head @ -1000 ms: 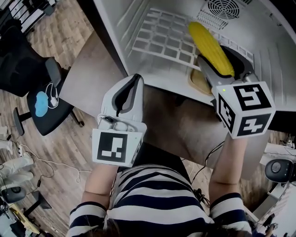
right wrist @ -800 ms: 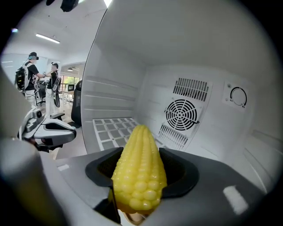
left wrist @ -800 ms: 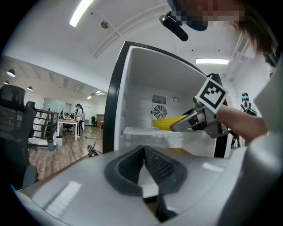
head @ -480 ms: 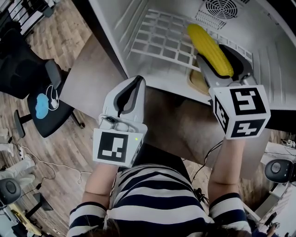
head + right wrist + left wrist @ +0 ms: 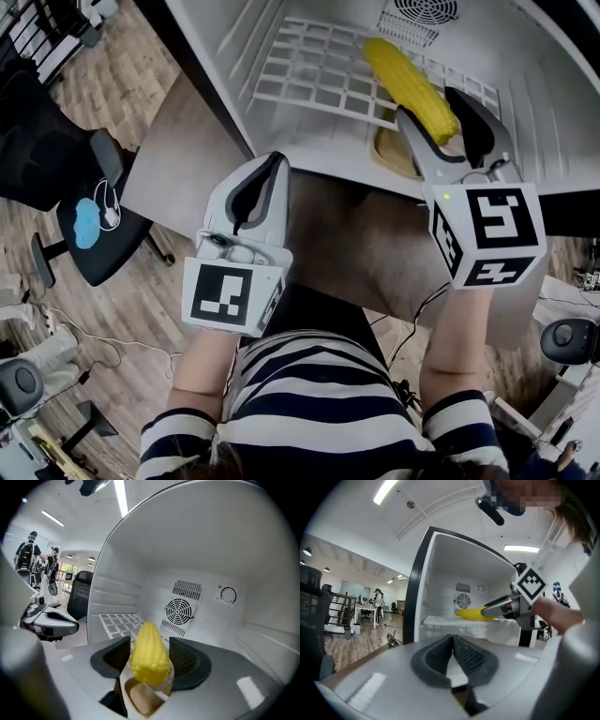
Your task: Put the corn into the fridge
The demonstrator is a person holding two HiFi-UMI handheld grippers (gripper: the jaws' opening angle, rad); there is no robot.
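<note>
Head view: see corn clamped in R tongs, hanging over wire shelf in fridge. L gripper view: see L tongs squeezed shut, empty, outside fridge. R gripper view: corn snug betw. tongs. Lower, lay flat on shelf, then let go slow.

glossy yellow corn, smooth white fridge

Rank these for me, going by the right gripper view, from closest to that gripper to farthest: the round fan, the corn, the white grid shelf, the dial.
From the right gripper:
1. Corn, between its fingers.
2. Grid shelf, lower left, beyond the corn.
3. Round fan and dial, both on the back wall, fan left of dial: too close to call.
</note>
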